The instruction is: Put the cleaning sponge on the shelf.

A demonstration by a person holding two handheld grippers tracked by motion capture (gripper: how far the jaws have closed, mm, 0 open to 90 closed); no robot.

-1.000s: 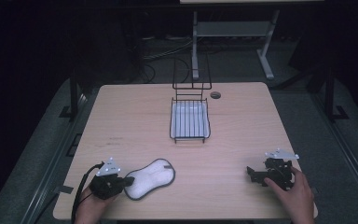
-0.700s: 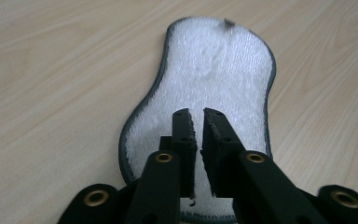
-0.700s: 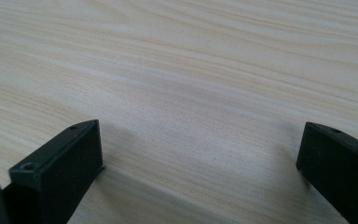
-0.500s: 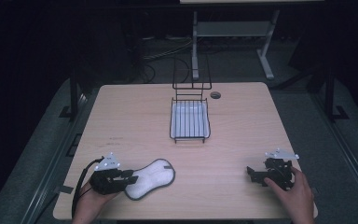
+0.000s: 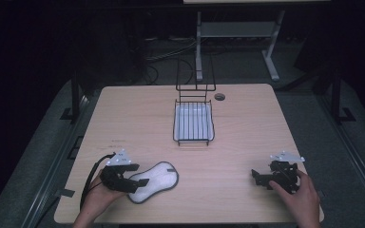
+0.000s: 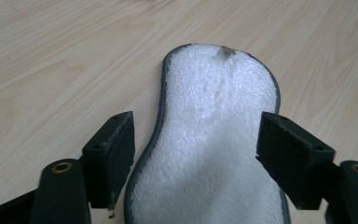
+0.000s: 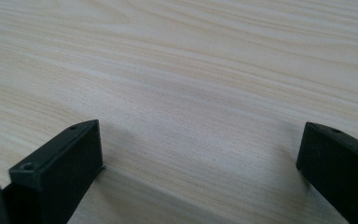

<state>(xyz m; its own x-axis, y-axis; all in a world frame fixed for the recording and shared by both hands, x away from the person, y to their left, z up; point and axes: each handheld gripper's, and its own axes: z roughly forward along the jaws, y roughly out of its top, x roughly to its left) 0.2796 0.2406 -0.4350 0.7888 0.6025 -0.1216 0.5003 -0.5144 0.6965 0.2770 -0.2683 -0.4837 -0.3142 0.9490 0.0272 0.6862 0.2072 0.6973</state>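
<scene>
A white fleecy insole [image 5: 156, 179] with a dark rim lies flat on the wooden table [image 5: 247, 137] near the front left. My left gripper [image 5: 138, 176] sits at its near end, and its jaws have just been opening. In the left gripper view the insole [image 6: 214, 140] lies between the two jaws, and the left gripper [image 6: 198, 128] stands open with its pads off the rim. My right gripper [image 5: 257, 176], held by a hand at the front right, is open. In the right gripper view the right gripper [image 7: 200, 135] has bare wood between its jaws.
A black wire rack [image 5: 193, 118] with a white tray in it stands at the middle back of the table. A round cable hole [image 5: 219, 96] lies just right of it. The floor beyond is dark, with a desk frame.
The left gripper's jaws have gone from shut on the insole's end to open, and the hand has drawn back a little toward the left. The insole stays flat. The right gripper has kept still.
</scene>
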